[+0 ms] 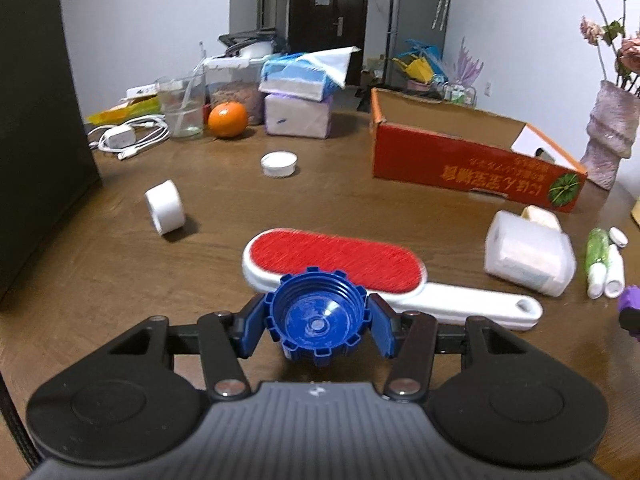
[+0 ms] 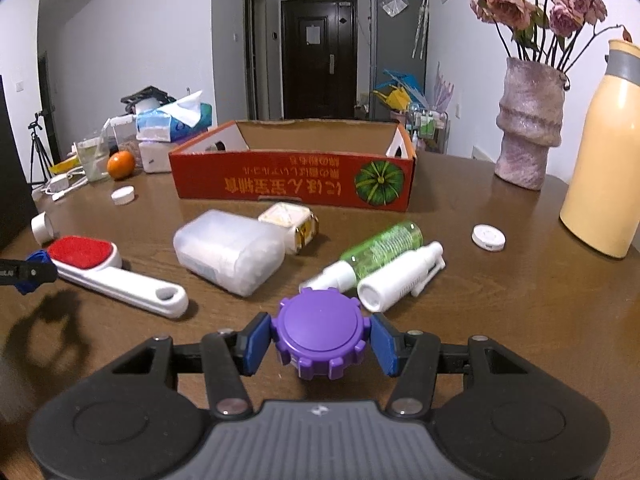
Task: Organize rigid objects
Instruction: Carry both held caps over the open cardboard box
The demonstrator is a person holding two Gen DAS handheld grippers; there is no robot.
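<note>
Blue notched cap (image 1: 317, 322) sits clamped between the left gripper (image 1: 316, 326) pads, hollow side toward the camera, jaws part-closed on its rim; purple cap (image 2: 319, 338) is pinched likewise in the right gripper (image 2: 319, 340), top side showing. Both look lifted clear of the table (image 2: 460, 280), probably for carrying. Beyond the fingertips lie the lint brush (image 1: 332, 262) and, farther ahead, the open orange box (image 2: 296, 176), the likely drop spot.

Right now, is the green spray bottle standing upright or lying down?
Lying down. The green spray bottle rests on its side on the table, beside the white bottle.
</note>
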